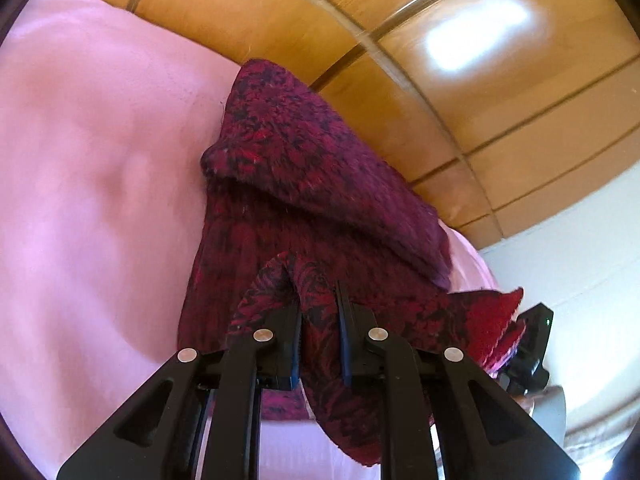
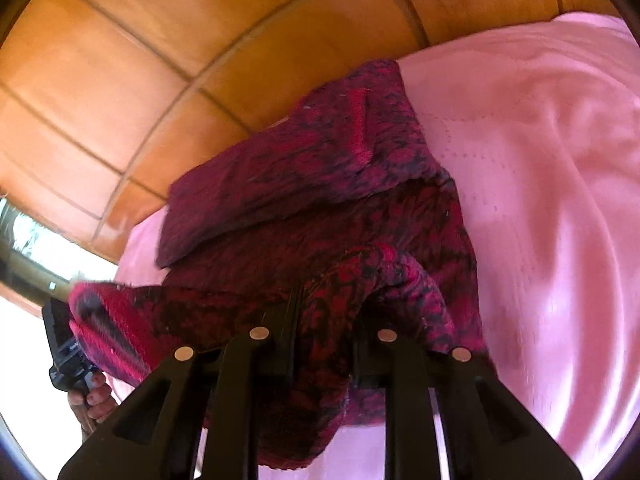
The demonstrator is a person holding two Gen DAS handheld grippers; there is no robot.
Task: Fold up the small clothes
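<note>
both tongs clamped on a dark red knitted garment

the left tongs (image 1: 320, 320) and right tongs (image 2: 324, 320) each pinched a fold of the garment (image 1: 304, 168), its edge lifted between them, the rest lying folded over on a pink sheet (image 1: 88, 160) beside an orange tiled floor (image 2: 100, 60).

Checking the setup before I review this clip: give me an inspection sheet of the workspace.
Surface: pink sheet, smooth with soft wrinkles.
Job's things: dark red knit garment, partly folded, near edge lifted.
Clutter: nothing seen.
Grippers: left gripper shut on garment edge; right gripper shut on garment edge. A hand holds the left one's handle.
Cables: nothing seen.
Surroundings: orange tiled floor beyond the sheet; white wall at one side.
</note>
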